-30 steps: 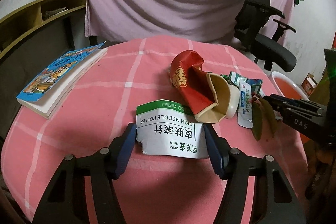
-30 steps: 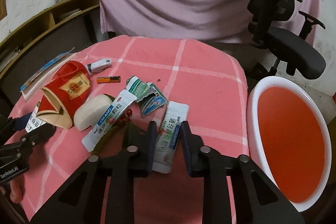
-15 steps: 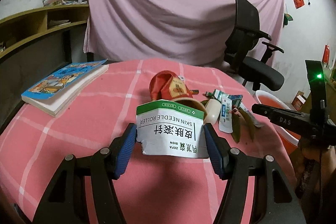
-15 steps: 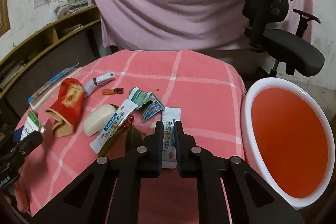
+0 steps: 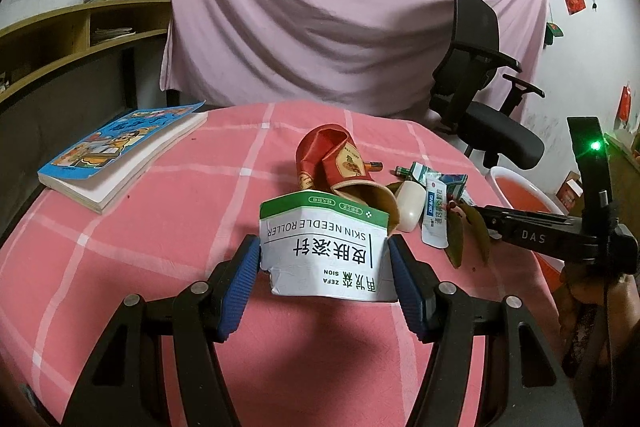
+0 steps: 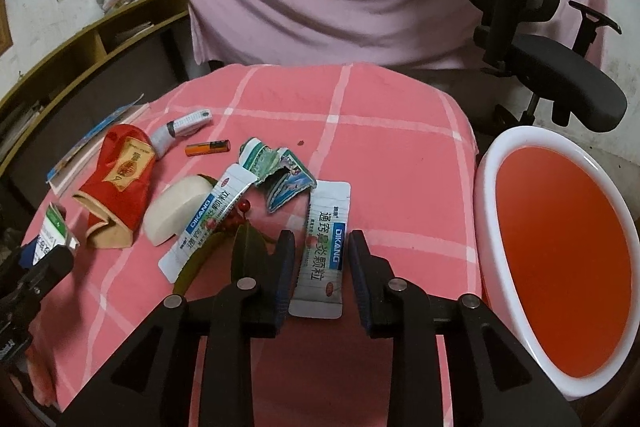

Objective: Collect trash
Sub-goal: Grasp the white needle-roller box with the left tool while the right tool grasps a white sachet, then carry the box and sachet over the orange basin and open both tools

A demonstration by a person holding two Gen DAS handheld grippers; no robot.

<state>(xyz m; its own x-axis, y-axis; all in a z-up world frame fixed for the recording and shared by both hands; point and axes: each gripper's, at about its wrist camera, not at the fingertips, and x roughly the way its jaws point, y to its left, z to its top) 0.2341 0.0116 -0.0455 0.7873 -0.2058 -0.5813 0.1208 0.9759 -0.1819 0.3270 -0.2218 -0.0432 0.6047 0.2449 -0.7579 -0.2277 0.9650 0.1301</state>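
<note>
Left wrist view
Left claw (image 5: 324, 267): closed on the white-and-green carton (image 5: 324, 251), one blue pad against each side wall; the carton rides upright above the cloth, print facing the camera.
Why held so: a grip across the narrow width looks firm enough to carry the carton off, by my reading toward the basin.
Desk (image 5: 168, 227): under a pink checked cloth; a book (image 5: 120, 151) lies at 10 o'clock, well apart from the litter, probably not trash.
Litter heap: at 12 to 1 o'clock from the carton; a red cup (image 5: 336, 167) on its side, a white lump (image 5: 410, 205) just beside its mouth, torn packets and dark leaves (image 5: 464, 227) further right.
Right claw, seen from here: enters at 3 o'clock, tip near the leaves; a hand shows behind it.

Right wrist view
Right claw (image 6: 322, 263): jaws have just been opening; they stand apart, one on each side of a white sachet (image 6: 326, 247) lying flat on the cloth, neither pad pressing it.
Why placed so: straddling the sachet lengthwise sets up a pinch on its long edges.
Basin (image 6: 490, 195): white rim, red inside, at 3 o'clock off the desk's edge; nothing visible in it, the likely drop point.
Other litter: second sachet (image 6: 208, 219), torn green wrapper (image 6: 280, 171), battery (image 6: 208, 147), small tube (image 6: 180, 127), from 10 to 12 o'clock.
</note>
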